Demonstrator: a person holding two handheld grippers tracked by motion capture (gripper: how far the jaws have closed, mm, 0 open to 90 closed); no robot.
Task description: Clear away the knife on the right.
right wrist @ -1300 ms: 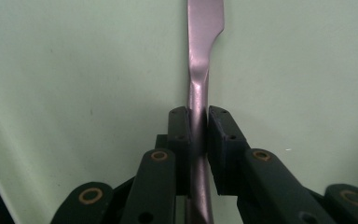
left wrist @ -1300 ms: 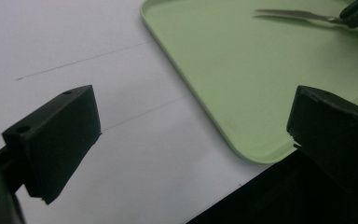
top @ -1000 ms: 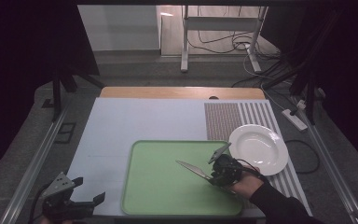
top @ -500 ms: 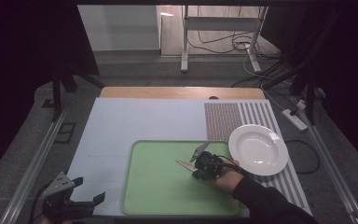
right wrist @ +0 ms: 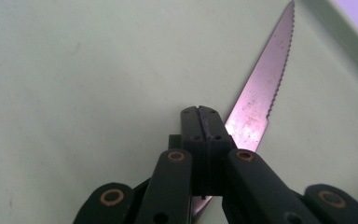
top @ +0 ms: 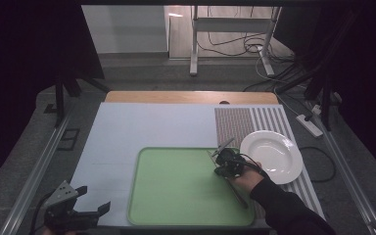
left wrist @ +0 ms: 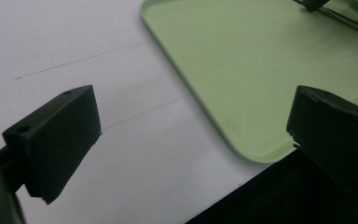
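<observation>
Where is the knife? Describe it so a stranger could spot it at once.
Find the green tray at the near middle of the table. At its right edge, beside the white plate, the right hand-held gripper is shut on a knife. It is the one metal thing on the tray: a slim serrated blade tapering to a point.

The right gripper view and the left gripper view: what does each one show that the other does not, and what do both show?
The right gripper view alone shows a serrated knife blade, with the right hand-held gripper shut on the knife. The left gripper view alone shows the pale table surface, the tray's rounded near corner, and the left hand-held gripper wide open, holding nothing. Both show the green tray.
</observation>
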